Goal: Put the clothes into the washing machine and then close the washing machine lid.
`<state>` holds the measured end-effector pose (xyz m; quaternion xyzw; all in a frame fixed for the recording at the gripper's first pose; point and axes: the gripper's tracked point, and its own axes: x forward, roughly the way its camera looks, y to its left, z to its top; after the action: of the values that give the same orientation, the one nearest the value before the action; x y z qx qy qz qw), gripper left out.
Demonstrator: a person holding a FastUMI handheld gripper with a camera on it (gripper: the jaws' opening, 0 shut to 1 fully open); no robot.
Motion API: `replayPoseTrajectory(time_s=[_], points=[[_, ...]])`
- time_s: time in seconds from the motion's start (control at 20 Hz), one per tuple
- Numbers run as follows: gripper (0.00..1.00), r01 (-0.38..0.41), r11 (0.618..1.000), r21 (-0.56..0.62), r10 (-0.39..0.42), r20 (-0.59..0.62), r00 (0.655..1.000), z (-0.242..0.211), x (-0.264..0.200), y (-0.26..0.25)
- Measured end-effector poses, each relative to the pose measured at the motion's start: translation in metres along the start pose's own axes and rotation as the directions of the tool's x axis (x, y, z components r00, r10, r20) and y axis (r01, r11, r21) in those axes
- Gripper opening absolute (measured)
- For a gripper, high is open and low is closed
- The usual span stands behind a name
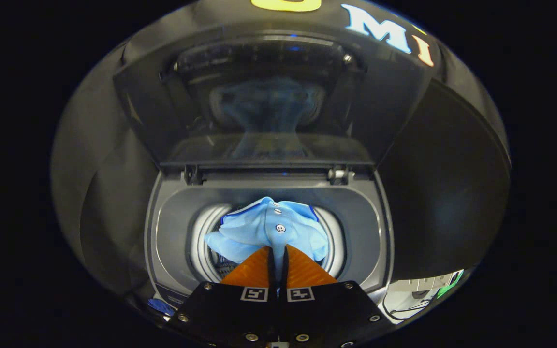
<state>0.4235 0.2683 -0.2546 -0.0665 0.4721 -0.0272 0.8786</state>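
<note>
Over the washing machine [269, 227] drum, my tool [277, 253] pinches the blue shirt [271, 227] hanging just ahead, lid [269, 96] upright beyond.

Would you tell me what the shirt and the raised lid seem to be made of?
Shirt: soft woven or knit cloth, matte light blue, judging by its folds and buttons; the gripper is shut on it. Lid: probably dark glossy glass or plastic, since it mirrors the shirt.
</note>
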Motion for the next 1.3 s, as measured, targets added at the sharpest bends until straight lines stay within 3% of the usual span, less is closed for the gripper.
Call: replayPoseTrajectory(time_s=[0.25, 0.5, 0.75, 1.05, 1.3], points=[[0.0, -0.012, 1.0, -0.023, 0.01, -0.064, 0.998, -0.026, 0.023, 0.001], [0.01, 0.027, 1.0, -0.001, -0.027, -0.028, 0.999, -0.022, 0.023, -0.005], [0.98, 0.039, 0.999, -0.014, -0.039, -0.008, 0.999, -0.023, 0.021, -0.006], [0.98, 0.033, 0.999, -0.035, -0.032, 0.025, 0.999, -0.019, 0.009, 0.0], [0.98, 0.073, 0.996, -0.043, -0.068, 0.104, 0.992, -0.003, -0.019, -0.009]])
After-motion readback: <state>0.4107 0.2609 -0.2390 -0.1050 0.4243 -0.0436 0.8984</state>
